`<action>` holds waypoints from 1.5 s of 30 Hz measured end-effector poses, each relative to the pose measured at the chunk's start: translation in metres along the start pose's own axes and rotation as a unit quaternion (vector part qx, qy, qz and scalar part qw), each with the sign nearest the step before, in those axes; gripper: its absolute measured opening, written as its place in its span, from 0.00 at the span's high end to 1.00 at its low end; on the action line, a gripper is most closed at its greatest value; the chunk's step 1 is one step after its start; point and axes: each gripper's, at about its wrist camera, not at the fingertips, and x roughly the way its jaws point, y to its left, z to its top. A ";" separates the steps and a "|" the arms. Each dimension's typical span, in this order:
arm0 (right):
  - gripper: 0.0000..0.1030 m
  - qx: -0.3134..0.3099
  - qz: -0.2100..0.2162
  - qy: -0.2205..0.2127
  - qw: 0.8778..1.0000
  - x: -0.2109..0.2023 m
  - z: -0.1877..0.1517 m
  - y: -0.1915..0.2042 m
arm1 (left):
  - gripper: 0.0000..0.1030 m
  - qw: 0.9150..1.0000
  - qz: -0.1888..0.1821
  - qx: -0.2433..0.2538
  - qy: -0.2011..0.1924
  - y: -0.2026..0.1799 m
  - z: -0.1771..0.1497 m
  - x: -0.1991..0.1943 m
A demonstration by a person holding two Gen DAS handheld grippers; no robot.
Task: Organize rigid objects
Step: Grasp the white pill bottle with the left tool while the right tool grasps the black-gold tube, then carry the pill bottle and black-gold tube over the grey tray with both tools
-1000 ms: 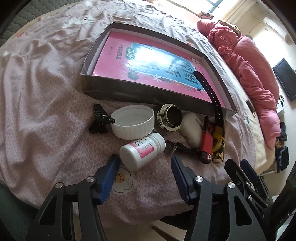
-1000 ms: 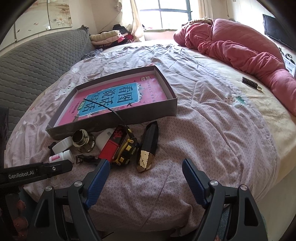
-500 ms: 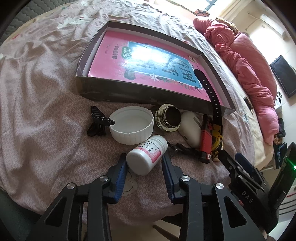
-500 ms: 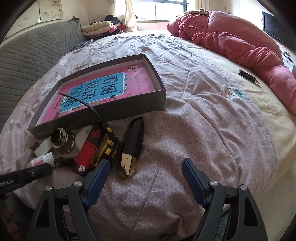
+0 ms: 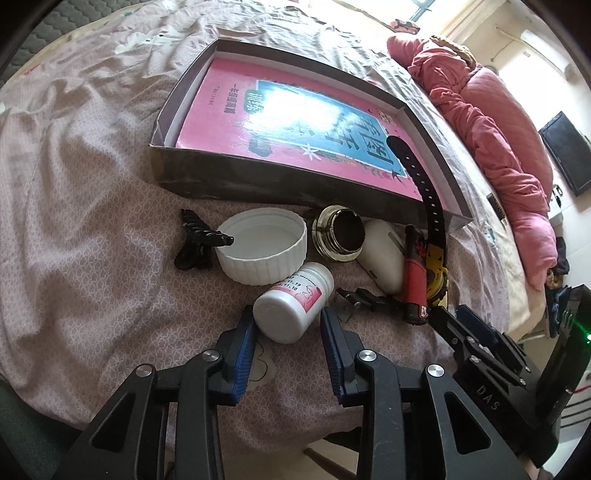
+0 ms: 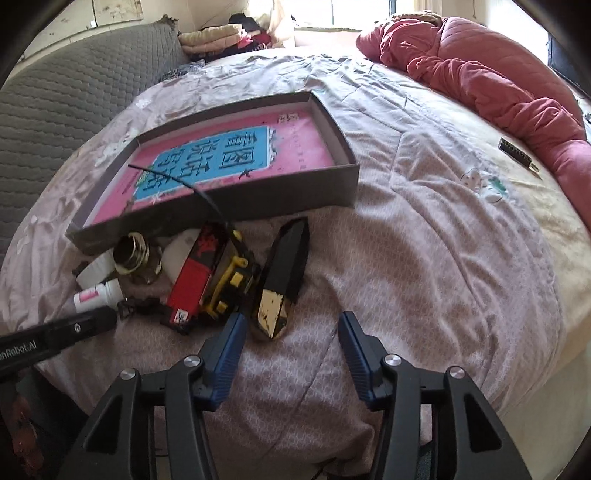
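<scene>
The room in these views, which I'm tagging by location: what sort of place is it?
Most likely a home bedroom: the clutter lies on a bed with a patterned sheet, a bunched pink quilt by the window, and a padded grey headboard.

Sunlit bedroom: pink-sheeted bed, grey quilted headboard, bright window.
</scene>
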 end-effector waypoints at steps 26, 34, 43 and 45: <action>0.78 -0.008 0.020 0.001 1.000 0.033 0.023 -0.011 | 0.73 0.999 0.006 0.029 0.029 -0.024 0.017 0.015; 0.78 -0.003 0.024 0.000 1.000 0.034 0.023 -0.013 | 0.74 0.998 0.020 0.049 0.040 -0.033 0.018 0.016; 0.78 0.019 0.040 -0.016 0.999 0.019 0.022 -0.021 | 0.74 0.999 -0.029 0.014 0.018 -0.021 0.013 0.000; 0.78 0.026 0.041 -0.017 0.999 0.015 0.021 -0.023 | 0.74 0.999 -0.033 0.014 0.017 -0.021 0.011 -0.005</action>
